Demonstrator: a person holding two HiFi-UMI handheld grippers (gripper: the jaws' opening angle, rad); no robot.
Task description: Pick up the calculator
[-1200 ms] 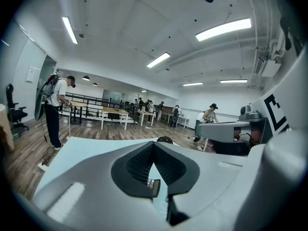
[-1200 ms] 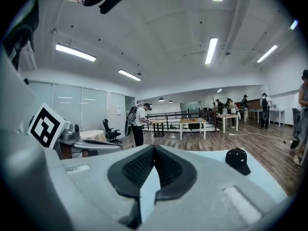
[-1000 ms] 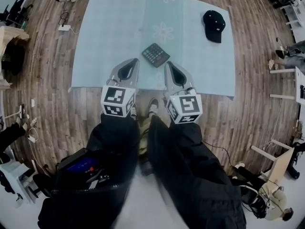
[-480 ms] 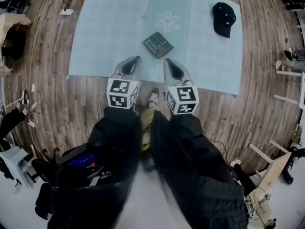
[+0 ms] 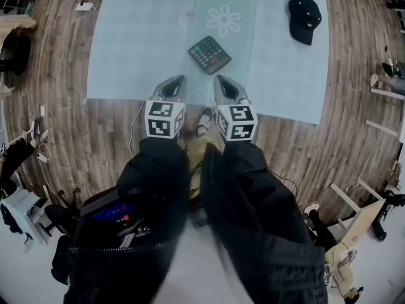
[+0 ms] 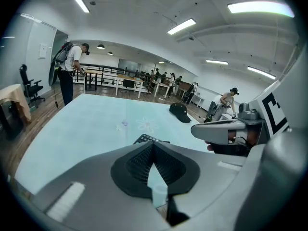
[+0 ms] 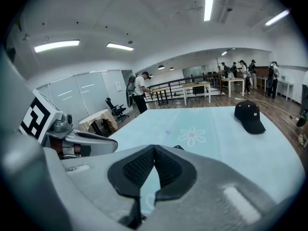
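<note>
Two black sleeves [image 5: 158,170] are filling the bottom of the head view, each one ending at a marker cube [image 5: 164,118] on a claw. A shoe [image 5: 204,120] is showing between the cubes on the wooden floor [image 5: 95,132], just beside the near edge of a pale blue mat [image 5: 139,43].

The left claw [image 5: 180,79] and the right claw [image 5: 218,79] are pointing forward and downward side by side, a little apart, with their tips hanging over the mat's near edge. In the left gripper view, the left claw [image 6: 153,143] is standing closed with its tips meeting and nothing between them. The right gripper view is showing the same of the right claw [image 7: 154,148]: tips together, gripping nothing.

The calculator [image 5: 209,54] is lying flat on the mat just beyond the two claws, between their lines and turned at an angle, apart from both. Only its far edge is peeking over the jaws in the left gripper view [image 6: 144,139].

Past it, a flower print [image 5: 223,19] is showing on the mat, and a black cap [image 5: 304,18] is sitting well off toward the far right corner.

Farther back, people are standing around tables [image 7: 195,86].
</note>
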